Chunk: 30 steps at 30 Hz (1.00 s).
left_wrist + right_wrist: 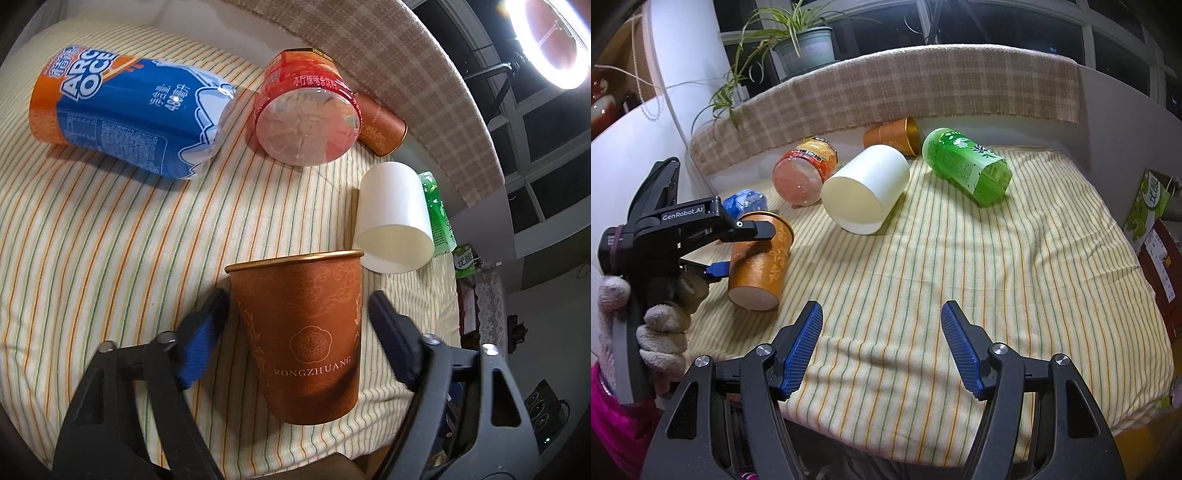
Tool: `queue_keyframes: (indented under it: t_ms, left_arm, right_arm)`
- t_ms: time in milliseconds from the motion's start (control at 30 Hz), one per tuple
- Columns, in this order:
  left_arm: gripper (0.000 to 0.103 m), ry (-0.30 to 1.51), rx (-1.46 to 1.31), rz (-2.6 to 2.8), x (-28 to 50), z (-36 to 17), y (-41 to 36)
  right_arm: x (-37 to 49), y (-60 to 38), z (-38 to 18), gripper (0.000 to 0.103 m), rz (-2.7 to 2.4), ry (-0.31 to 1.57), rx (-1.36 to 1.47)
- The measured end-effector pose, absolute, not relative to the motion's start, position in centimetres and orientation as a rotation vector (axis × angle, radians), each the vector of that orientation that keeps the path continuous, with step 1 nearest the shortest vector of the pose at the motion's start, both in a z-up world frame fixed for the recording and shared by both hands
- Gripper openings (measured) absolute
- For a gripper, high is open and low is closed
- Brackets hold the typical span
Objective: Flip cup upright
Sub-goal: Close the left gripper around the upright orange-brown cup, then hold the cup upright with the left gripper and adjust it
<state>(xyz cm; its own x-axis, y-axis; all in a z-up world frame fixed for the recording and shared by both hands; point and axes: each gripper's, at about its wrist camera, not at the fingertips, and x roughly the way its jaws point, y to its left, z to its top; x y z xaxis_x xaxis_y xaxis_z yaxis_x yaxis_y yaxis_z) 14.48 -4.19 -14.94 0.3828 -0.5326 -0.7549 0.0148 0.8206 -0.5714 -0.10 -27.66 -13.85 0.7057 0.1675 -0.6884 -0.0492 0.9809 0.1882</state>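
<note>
Left claw is sitting spread around the brown paper cup with gold rim, fingers not quite touching it, cup tilted on the striped bedsheet. Right claw is hanging wide apart, holding nothing.

Brown cup: you can read "RONGZHUANG" under a round flower emblem on its side.
Blue-and-orange bottle, far-left corner of the striped cloth: big white letters "ARC" over "OCE", cut off by the curve; upside-down Chinese text with "48" in it; fine print you can't read.
Red jar, far edge: Chinese characters on the band, too blurred for you to make out.
Left gripper: "GenRobot.AI" in white on its black body.
Green bottle: white Chinese characters, not readable.
Green package, off the right edge: Chinese characters, unclear.
</note>
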Motion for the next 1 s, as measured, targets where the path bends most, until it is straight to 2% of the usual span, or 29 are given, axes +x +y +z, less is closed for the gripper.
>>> queue_keyframes:
  t_ms: [200,1000]
  left_arm:
    - [0.071,1.091,-0.45,-0.36,14.1,-14.1,-4.7]
    - [0.069,0.895,-0.193,-0.324,10.9,-10.8,-6.5]
  right_arm:
    - [-0.1,-27.8,-14.0,0.066,0.115,0.784,0.159]
    - [-0.3,-27.9,-14.1,0.066,0.093,0.783,0.158]
